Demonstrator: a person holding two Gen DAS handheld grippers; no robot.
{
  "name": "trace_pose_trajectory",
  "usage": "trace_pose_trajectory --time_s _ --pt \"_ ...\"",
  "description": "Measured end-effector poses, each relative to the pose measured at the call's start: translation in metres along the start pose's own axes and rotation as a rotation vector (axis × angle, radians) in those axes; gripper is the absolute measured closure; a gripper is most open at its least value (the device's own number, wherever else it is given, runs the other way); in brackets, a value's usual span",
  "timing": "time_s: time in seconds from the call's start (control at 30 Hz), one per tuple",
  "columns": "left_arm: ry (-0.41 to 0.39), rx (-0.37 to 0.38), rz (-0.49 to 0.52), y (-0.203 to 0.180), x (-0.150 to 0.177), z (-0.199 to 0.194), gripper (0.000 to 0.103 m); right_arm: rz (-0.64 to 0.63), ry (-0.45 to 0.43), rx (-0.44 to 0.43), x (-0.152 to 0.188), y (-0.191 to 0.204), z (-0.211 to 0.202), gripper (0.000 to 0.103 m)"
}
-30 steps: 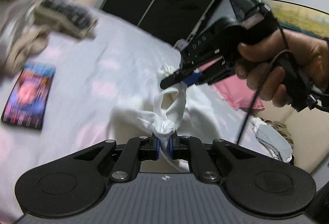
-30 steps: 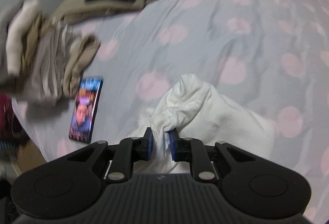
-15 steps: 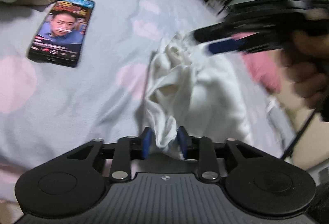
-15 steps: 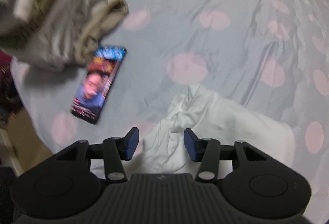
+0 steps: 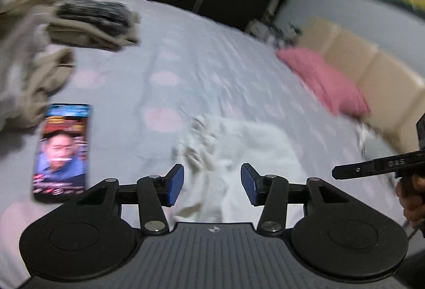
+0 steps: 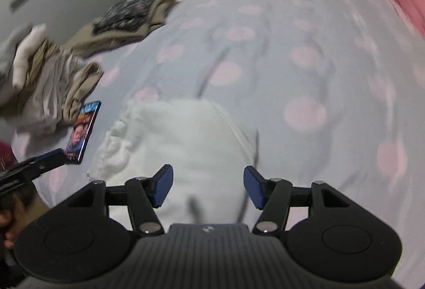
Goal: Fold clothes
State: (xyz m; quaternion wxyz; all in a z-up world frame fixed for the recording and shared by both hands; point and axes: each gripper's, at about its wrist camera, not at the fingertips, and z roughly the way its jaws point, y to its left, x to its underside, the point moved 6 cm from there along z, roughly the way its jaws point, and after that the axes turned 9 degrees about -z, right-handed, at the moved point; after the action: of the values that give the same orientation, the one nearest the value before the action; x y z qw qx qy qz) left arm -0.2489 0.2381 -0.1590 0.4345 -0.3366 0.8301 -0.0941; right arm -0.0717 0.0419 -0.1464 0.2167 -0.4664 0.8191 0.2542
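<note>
So the white crumpled cotton garment (image 5: 239, 145) lay in a loose heap on the bed, right ahead of and below the left tool (image 5: 212, 184), with some of the cloth running in under the gap between its jaws. It looked like very light, floppy stuff, thin and soft, no stiffness at all, so my guess was it'd sag and bunch wherever you lifted it. Not fragile, not really slippery either. One edge, left of centre ahead of the right tool (image 6: 208, 188), was gathered and ruffled, maybe an elastic band or hem (image 6: 117, 137), and I'd reckon that edge or a corner was the spot to pinch, since the middle would just balloon.

Both tools had their jaws opening, blue pads wide apart, nothing pressed between them. The cloth sat under each gap but the pads weren't touching it as far as I could see.

Further out, the pale blue bedsheet with pink dots (image 6: 305, 63) carried everything. Off to the left of the left tool lay a smartphone with a lit screen (image 5: 62, 151) playing a video; there was text on it but too blurred to read. The only writing I half made out was something like "D4S" on the right tool's finger (image 5: 395, 162). Past the phone were beige and grey clothes in a pile (image 6: 45, 79), and a pink pillow (image 5: 324, 81) far right.
</note>
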Motion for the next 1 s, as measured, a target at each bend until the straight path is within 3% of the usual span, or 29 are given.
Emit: trace_pose_trajectory --time_s 0.23,0.3,0.33,0.37,0.47,0.53,0.6,0.7,0.77,0.87,0.93,0.97,1.0 --pt "0.146 -0.119 0.194 -0.024 0.026 0.058 0.059 0.051 0.024 -0.101 0.075 -0.004 0.016 0.041" --pt "0.173 -0.126 0.174 -0.019 0.028 0.067 0.071 0.099 0.037 -0.16 0.09 -0.004 0.023 0.041" --pt "0.178 -0.123 0.134 -0.015 0.027 0.067 0.089 0.116 0.047 -0.191 0.096 -0.003 0.027 0.045" --pt "0.184 -0.119 0.094 -0.011 0.026 0.067 0.091 0.115 0.055 -0.214 0.1 -0.001 0.031 0.065" --pt "0.173 -0.097 -0.001 -0.001 0.018 0.062 0.094 0.035 0.025 -0.206 0.098 0.006 0.027 0.081" --pt "0.147 -0.108 -0.022 0.004 0.014 0.058 0.095 -0.113 -0.053 -0.169 0.093 0.019 0.011 0.085" --pt "0.122 -0.119 -0.043 0.008 0.01 0.053 0.095 -0.402 -0.152 -0.095 0.096 0.046 -0.008 0.089" --pt "0.132 -0.12 -0.084 0.014 0.01 0.056 0.095 -0.676 -0.081 -0.002 0.127 0.063 0.006 0.103" --pt "0.158 -0.125 -0.071 0.014 0.011 0.058 0.092 -0.694 0.0 0.031 0.144 0.058 0.019 0.103" --pt "0.163 -0.136 -0.046 0.015 0.005 0.057 0.08 -0.508 0.008 -0.023 0.134 0.045 0.015 0.093" --pt "0.158 -0.137 -0.076 0.021 -0.002 0.054 0.076 -0.376 -0.011 -0.06 0.123 0.036 0.009 0.07" --pt "0.147 -0.135 -0.1 0.024 -0.007 0.051 0.076 -0.315 -0.033 -0.074 0.115 0.03 0.004 0.063" --pt "0.119 -0.148 -0.11 0.027 -0.013 0.047 0.076 -0.26 -0.052 -0.09 0.107 0.025 -0.001 0.063"
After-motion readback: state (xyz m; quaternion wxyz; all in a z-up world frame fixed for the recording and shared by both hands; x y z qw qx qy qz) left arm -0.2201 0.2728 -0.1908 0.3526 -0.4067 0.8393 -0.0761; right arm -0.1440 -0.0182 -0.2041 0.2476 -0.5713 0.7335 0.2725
